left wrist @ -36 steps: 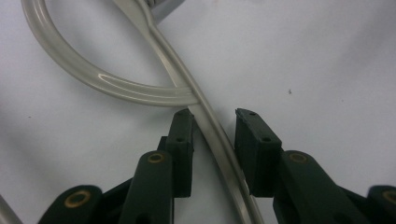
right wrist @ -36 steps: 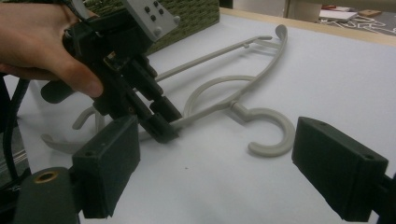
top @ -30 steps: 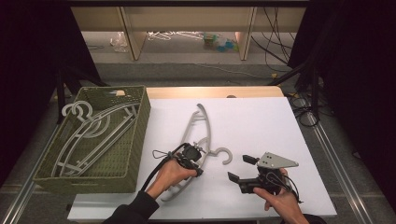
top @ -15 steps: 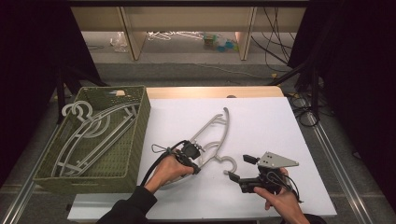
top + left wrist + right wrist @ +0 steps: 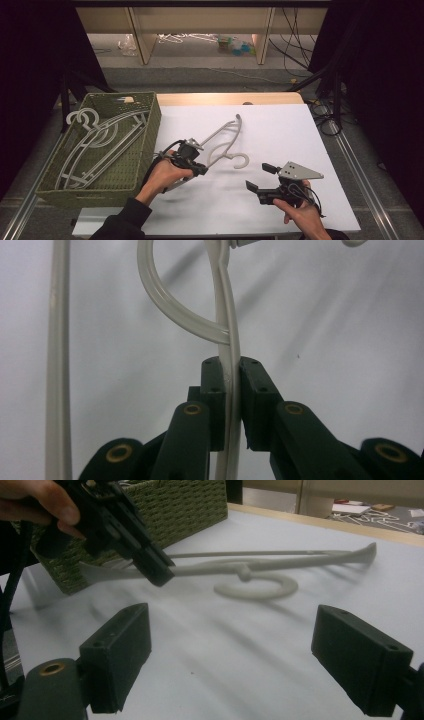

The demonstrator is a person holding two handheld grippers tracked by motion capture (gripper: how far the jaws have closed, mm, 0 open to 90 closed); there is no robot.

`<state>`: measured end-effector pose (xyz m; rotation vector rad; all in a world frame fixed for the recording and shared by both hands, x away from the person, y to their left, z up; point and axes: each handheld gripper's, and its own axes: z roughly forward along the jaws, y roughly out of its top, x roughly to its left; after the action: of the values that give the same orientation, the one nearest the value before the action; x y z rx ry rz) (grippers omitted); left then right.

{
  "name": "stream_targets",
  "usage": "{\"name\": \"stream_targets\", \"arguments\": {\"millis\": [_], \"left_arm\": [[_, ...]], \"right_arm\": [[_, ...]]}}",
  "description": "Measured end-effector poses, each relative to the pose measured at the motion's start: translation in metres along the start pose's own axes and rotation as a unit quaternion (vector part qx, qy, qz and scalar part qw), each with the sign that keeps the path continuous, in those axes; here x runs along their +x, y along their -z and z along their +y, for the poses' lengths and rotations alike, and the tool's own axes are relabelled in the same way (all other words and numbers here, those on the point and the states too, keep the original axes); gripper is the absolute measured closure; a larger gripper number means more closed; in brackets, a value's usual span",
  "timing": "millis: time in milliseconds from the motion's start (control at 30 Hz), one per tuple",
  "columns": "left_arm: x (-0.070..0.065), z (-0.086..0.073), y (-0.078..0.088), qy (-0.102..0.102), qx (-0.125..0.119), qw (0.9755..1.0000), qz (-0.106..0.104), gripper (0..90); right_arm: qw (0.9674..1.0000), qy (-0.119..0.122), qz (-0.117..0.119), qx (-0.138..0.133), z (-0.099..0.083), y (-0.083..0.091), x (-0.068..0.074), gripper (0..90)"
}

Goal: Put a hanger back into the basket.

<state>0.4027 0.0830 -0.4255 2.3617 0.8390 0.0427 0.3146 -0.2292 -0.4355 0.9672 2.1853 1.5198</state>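
left gripper (image 5: 197, 167) is clamped on the grey hanger (image 5: 223, 140), jaws having just closed down on its thin arm. left gripper view gives the proof: pads (image 5: 216, 390) pinch the hanger's strip (image 5: 231, 365) tight, curved hook looping off above. high view has the hanger over the white table (image 5: 300, 130), near its middle, just right of the green basket (image 5: 127, 175) w/ more hangers (image 5: 95, 142) inside. right gripper view shows it side-on: hook (image 5: 257, 587) at the table, far arm tip raised. right gripper (image 5: 257, 179) sits wide open near the front edge, nothing betw. its jaws.
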Motion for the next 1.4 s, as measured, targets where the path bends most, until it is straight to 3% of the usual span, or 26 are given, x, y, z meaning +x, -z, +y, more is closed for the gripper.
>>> {"name": "stream_targets", "arguments": {"millis": [100, 133, 167, 200, 267, 333, 367, 400, 467, 567, 700, 733, 767, 900, 933, 1000, 1033, 1067, 1100, 1133, 1167, 1200, 1233, 1333, 1400], "left_arm": [[0.003, -0.002, 0.009, -0.01, -0.015, 0.9998, 0.01, 81.3], [0.003, -0.003, 0.011, -0.009, -0.023, 0.9996, 0.012, 81.3], [0.003, -0.004, 0.014, -0.007, -0.025, 0.9996, 0.01, 81.3], [0.002, -0.005, 0.016, 0.013, -0.051, 0.9986, 0.009, 81.3], [0.005, -0.006, 0.02, 0.024, -0.066, 0.9975, 0.008, 81.2], [0.005, -0.005, 0.023, 0.056, -0.1, 0.9934, -0.001, 81.3], [0.005, -0.005, 0.023, 0.056, -0.1, 0.9934, -0.001, 81.2], [0.006, -0.005, 0.025, 0.07, -0.115, 0.9909, -0.01, 81.3], [0.007, -0.004, 0.028, 0.073, -0.119, 0.9902, -0.009, 81.3], [0.009, -0.003, 0.036, 0.086, -0.142, 0.9859, -0.019, 81.3], [0.008, -0.002, 0.042, 0.088, -0.154, 0.9839, -0.023, 81.4], [0.012, -0.002, 0.047, 0.1, -0.168, 0.9801, -0.034, 81.5], [0.009, -0.002, 0.049, 0.138, -0.174, 0.9741, -0.043, 81.5], [0.013, -0.003, 0.054, 0.152, -0.183, 0.9698, -0.053, 81.6], [0.013, -0.003, 0.056, 0.164, -0.186, 0.9669, -0.059, 81.5], [0.013, -0.004, 0.058, 0.17, -0.191, 0.9647, -0.063, 81.6], [0.013, -0.004, 0.061, 0.177, -0.197, 0.962, -0.066, 81.6], [0.013, -0.004, 0.061, 0.177, -0.197, 0.962, -0.066, 81.6], [0.014, -0.005, 0.068, 0.185, -0.209, 0.957, -0.076, 81.6], [0.019, -0.006, 0.07, 0.151, -0.218, 0.9606, -0.083, 81.6], [0.019, -0.007, 0.074, 0.146, -0.22, 0.9615, -0.077, 81.6], [0.014, -0.007, 0.08, 0.182, -0.215, 0.9568, -0.07, 81.7], [0.011, -0.008, 0.084, 0.201, -0.216, 0.9527, -0.073, 81.7], [0.012, -0.008, 0.097, 0.208, -0.227, 0.9488, -0.07, 81.7], [0.016, -0.009, 0.109, 0.192, -0.238, 0.9498, -0.064, 81.7]], "right_arm": [[1.0, -0.002, 0.003, -0.002, 0.0, -0.001, 0.001, 17.2], [0.9999, 0.004, -0.005, 0.012, 0.001, 0.002, 0.0, 17.2], [1.0, 0.004, -0.001, 0.003, 0.0, 0.0, 0.0, 17.2], [1.0, 0.001, 0.0, 0.003, 0.0, 0.0, 0.0, 17.2], [1.0, -0.003, 0.004, 0.002, 0.0, 0.0, 0.0, 17.2], [1.0, -0.002, 0.003, 0.0, 0.0, -0.001, 0.0, 17.2], [1.0, 0.0, 0.002, 0.002, 0.0, 0.0, 0.0, 17.2], [0.9999, 0.006, 0.0, -0.01, 0.0, -0.002, -0.001, 17.2], [1.0, 0.004, 0.001, -0.009, 0.0, -0.002, -0.001, 17.1], [1.0, 0.005, -0.001, -0.001, 0.0, 0.0, -0.001, 17.2], [1.0, 0.002, 0.003, -0.009, 0.0, -0.003, 0.0, 17.2], [1.0, -0.001, 0.004, -0.006, 0.0, -0.002, 0.0, 17.2], [1.0, 0.001, 0.002, -0.008, 0.0, -0.002, -0.001, 17.2], [1.0, -0.006, 0.002, 0.002, 0.0, -0.001, -0.001, 17.3], [1.0, 0.0, 0.0, -0.001, 0.0, -0.001, -0.002, 17.2], [1.0, -0.003, 0.001, 0.0, 0.0, -0.001, -0.002, 17.3], [1.0, -0.008, 0.002, 0.003, 0.0, -0.001, -0.001, 17.3], [1.0, -0.008, 0.002, 0.003, 0.0, -0.001, -0.001, 17.3], [1.0, -0.005, 0.002, 0.002, 0.0, -0.001, -0.001, 17.3], [1.0, -0.006, 0.002, 0.002, 0.0, -0.001, -0.001, 17.3], [1.0, -0.006, 0.003, 0.002, 0.0, -0.001, -0.001, 17.2], [1.0, 0.0, 0.002, -0.008, 0.0, -0.002, -0.002, 17.2], [0.9999, -0.002, 0.003, -0.012, -0.001, -0.003, -0.002, 17.3], [0.9999, -0.001, 0.004, -0.011, -0.001, -0.003, -0.002, 17.2], [0.9999, 0.0, 0.004, -0.011, -0.001, -0.004, -0.002, 17.2]]}}
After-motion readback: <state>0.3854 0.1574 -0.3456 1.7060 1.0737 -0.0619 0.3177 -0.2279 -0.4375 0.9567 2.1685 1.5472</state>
